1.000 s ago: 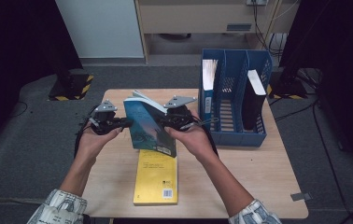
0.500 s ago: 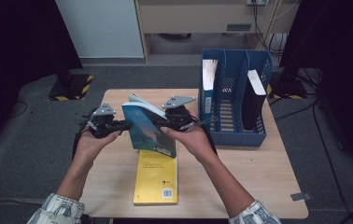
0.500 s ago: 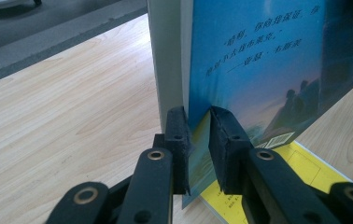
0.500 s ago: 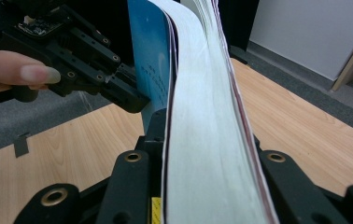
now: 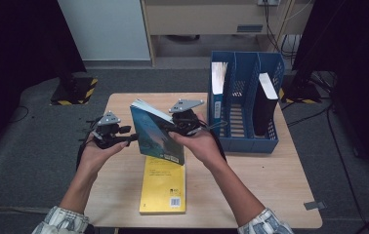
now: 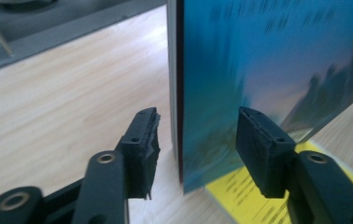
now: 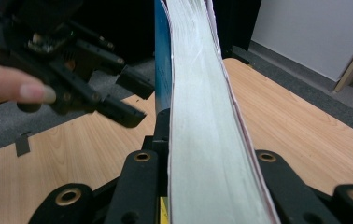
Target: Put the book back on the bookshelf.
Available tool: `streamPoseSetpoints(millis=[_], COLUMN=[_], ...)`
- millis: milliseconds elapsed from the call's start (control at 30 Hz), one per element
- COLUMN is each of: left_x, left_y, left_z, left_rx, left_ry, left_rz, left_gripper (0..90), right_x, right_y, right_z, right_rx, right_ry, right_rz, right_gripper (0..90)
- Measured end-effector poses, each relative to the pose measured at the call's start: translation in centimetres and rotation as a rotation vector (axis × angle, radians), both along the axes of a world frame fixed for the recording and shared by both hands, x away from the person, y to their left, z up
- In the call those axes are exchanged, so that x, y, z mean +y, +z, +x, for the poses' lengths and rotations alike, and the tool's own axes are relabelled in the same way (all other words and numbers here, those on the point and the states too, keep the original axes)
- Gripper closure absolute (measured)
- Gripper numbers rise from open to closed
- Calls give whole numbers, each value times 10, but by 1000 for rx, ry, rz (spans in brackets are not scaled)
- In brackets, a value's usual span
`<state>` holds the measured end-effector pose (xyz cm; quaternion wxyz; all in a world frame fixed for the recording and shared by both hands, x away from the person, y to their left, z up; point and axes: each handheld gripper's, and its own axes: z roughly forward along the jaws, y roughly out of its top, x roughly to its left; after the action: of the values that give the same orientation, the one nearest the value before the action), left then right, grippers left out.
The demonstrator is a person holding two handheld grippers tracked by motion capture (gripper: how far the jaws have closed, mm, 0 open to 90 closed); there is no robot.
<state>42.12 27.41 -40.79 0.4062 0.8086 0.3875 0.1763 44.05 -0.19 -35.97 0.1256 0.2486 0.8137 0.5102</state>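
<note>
**One grip left on a standing book**

The blue book (image 5: 155,134) is up off the counter (image 5: 270,170), held on edge above the yellow book (image 5: 164,184) that lies flat near the person's side. The right hand-held gripper (image 5: 173,127) is clamped on it: in the right gripper view its two jaws sit tight against either side of the page block (image 7: 207,140). The left hand-held gripper (image 5: 133,138) has just been opening, and in the left gripper view its pads (image 6: 142,144) stand apart with the book's edge between them, touching neither side as far as I can see.

So the whole weight now hangs from one pinch near one edge. My worry is that the book swings or slides down through those jaws, since a glossy cover gives little purchase, and drops onto the yellow book or the counter. The pages could also fan open at the free side and catch when it goes toward the blue file rack (image 5: 243,139), where a book (image 5: 217,87) and a dark binder (image 5: 265,105) already fill two slots. If the left hand-held gripper pulls away carelessly, a spread pad could clip the cover and twist the book in the other's grip.
</note>
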Motion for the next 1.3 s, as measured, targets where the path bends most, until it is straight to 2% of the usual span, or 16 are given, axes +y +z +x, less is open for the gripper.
streamPoseSetpoints(millis=[33, 133, 200, 433, 500, 600, 700, 833, 933, 1000, 1033, 1300], left_x=[2, 6, 8, 20, 25, 27, 30, 32, 34, 34, 33, 29], left_y=[-6, -19, -29, -70, -80, -85, -96, -100, -101, -104, -107, -110], left_z=[-3, -9, -13, -27, -26, -26, -27, -27, -26, -25, -24, -24], left_rx=[4, 13, 27, 93, 111, 108, 146, 162, 169, 175, 185, 190], left_ry=[5, 23, 36, 81, 112, 129, 127, 130, 141, 148, 152, 141], left_rz=[-1, 17, 25, -7, 34, 54, 66, 68, 72, 87, 111, 135], left_gripper=[456, 357, 344, 239, 176, 122, 85, 81, 81, 81, 81, 80], right_x=[-1, -2, -2, -5, -5, -6, -6, -7, -10, -13, -17, -25], right_y=[0, 0, 0, 0, 1, 1, 2, 4, 8, 11, 14, 18], right_z=[1, 3, 4, 10, 13, 15, 20, 22, 22, 21, 20, 14], right_rx=[5, 15, 19, 57, 85, 101, 135, 170, 196, 209, 223, 235], right_ry=[1, -9, -11, -33, -54, -67, -94, -107, -115, -118, -118, -120], right_rz=[5, 13, 15, 38, 52, 61, 81, 94, 122, 139, 147, 136], right_gripper=[732, 733, 733, 734, 734, 735, 735, 736, 736, 736, 736, 735])
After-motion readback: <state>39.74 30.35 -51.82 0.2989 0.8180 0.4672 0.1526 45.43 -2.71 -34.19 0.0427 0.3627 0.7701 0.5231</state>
